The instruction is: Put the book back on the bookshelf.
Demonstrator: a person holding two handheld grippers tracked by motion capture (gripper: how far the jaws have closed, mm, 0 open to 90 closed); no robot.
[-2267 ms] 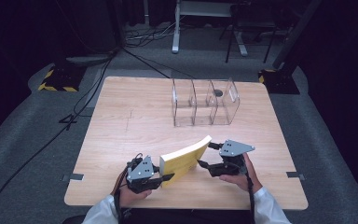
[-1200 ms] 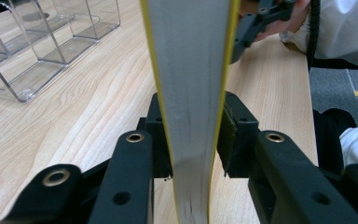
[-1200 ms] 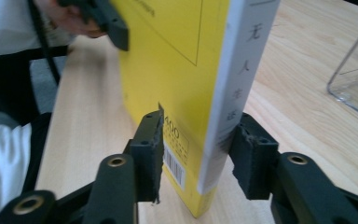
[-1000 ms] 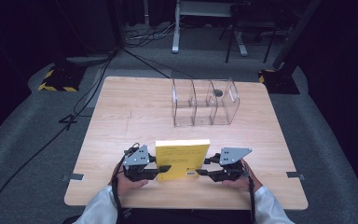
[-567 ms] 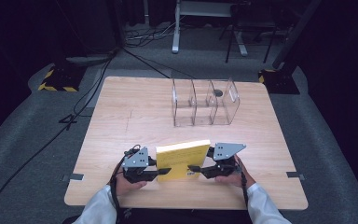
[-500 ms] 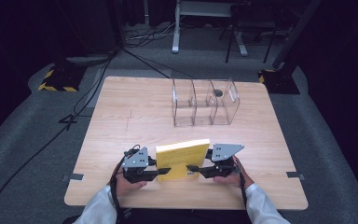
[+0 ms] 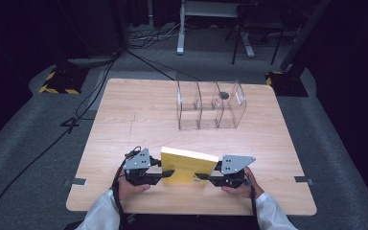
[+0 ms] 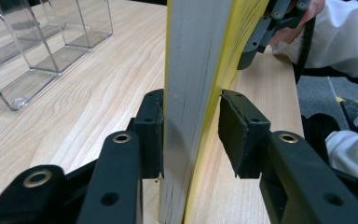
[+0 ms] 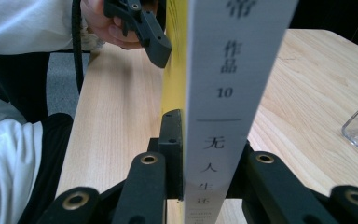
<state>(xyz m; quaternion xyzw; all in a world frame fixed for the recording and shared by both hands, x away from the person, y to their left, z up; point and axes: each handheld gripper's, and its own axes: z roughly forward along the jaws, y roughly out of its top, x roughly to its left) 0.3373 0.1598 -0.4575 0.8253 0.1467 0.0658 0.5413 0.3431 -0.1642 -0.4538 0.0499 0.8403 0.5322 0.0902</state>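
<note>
The thick yellow-covered paperback book (image 7: 188, 165) stands on edge at the wooden table's (image 7: 139, 115) six o'clock edge. The left gripper (image 7: 165, 173), just loosened, has one pad touching; the right gripper (image 7: 206, 177), just tightened, clamps its spine. The clear acrylic three-bay organizer (image 7: 211, 105) sits toward twelve.

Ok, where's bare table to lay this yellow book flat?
The wide wooden table left of the clear three-bay plastic organizer, and the strip between it and the yellow paperback book, are bare. The near edge is crowded by both tools.
</note>
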